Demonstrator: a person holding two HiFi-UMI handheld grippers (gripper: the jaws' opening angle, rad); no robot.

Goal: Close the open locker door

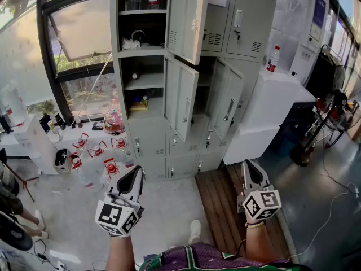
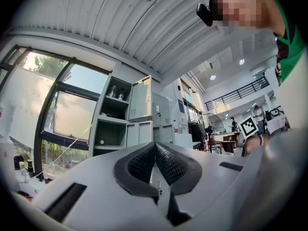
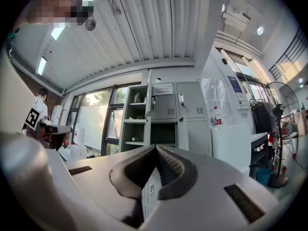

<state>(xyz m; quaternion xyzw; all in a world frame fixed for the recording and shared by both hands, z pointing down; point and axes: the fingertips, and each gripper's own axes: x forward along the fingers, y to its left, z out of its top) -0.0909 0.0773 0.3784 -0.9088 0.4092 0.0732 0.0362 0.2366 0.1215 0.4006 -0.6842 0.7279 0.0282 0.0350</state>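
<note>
Two grippers face a locker cabinet [image 1: 148, 143] with three doors ajar. The left gripper [image 1: 137, 171] is held low and angled up, jaws together and empty. Well ahead hang the upper door [image 1: 189, 16], middle door [image 1: 183, 97] and right door [image 1: 227, 103]. The right gripper [image 1: 248, 166] is likewise closed and empty.

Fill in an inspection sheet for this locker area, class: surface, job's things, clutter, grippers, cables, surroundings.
Surface: pale floor, wooden platform before the lockers.
Job's things: upper door, middle door and right door stand open.
Clutter: red-and-clear items on the floor by the window; bottle on a white cabinet.
Grippers: left gripper and right gripper shut, empty, short of the lockers.
Cables: white cable on the floor, right.
Surroundings: window, standing fan.
</note>
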